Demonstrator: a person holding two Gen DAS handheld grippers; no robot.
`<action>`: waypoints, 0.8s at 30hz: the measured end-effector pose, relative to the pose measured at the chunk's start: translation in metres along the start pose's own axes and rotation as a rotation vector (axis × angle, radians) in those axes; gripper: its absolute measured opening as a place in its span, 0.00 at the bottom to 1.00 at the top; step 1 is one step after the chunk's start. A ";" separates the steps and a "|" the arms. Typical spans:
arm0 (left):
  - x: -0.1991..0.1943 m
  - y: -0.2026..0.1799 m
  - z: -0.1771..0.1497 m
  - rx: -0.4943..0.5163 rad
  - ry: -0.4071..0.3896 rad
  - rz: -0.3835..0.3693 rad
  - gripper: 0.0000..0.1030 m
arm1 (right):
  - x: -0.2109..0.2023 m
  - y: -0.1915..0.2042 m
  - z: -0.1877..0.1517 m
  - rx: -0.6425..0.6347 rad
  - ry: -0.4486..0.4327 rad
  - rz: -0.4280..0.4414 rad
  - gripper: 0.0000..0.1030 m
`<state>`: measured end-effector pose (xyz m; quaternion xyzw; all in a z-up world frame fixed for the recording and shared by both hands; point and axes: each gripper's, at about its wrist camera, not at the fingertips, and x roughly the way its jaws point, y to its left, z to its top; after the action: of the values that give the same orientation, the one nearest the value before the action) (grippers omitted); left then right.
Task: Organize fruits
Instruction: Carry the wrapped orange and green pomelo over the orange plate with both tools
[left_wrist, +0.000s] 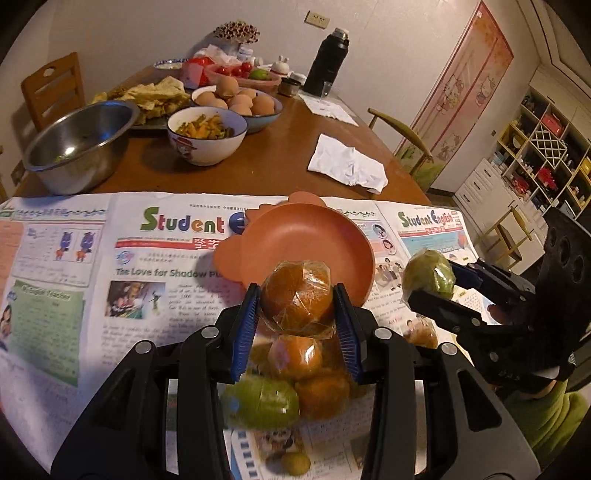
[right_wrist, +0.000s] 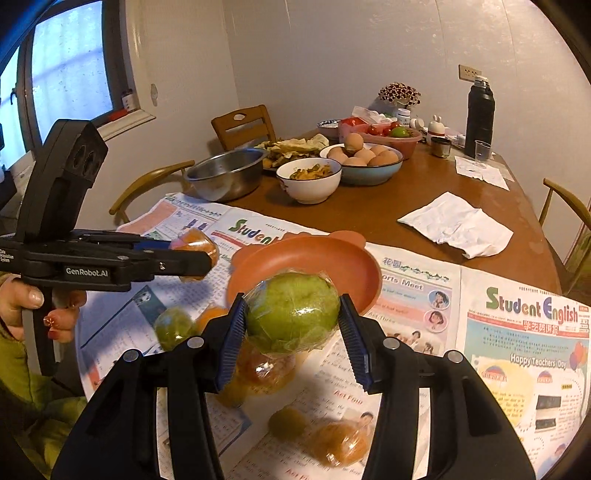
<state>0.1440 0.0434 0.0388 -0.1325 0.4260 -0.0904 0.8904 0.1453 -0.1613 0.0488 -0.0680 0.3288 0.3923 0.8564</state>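
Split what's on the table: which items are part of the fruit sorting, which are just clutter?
Job:
- wrapped orange fruit, held in left gripper
- wrapped green fruit, held in right gripper
- orange plate, nothing on it
- loose wrapped fruits on the newspaper

Clutter:
- steel bowl
- bowl of eggs
- food bowl
- black flask
- crumpled napkin

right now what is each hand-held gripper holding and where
Left hand-held gripper: wrapped orange fruit, pinched at its sides. Right hand-held gripper: wrapped green fruit, likewise.
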 end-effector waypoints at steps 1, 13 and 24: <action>0.004 0.001 0.002 -0.001 0.006 0.002 0.31 | 0.003 -0.002 0.002 -0.004 0.001 0.000 0.47; 0.042 0.006 0.021 -0.006 0.077 0.006 0.31 | 0.031 -0.012 0.010 -0.019 0.047 -0.015 0.47; 0.058 0.007 0.028 0.004 0.111 0.004 0.31 | 0.050 -0.014 0.008 -0.044 0.086 -0.030 0.47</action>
<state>0.2025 0.0386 0.0107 -0.1247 0.4748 -0.0966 0.8659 0.1834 -0.1369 0.0226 -0.1085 0.3553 0.3833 0.8456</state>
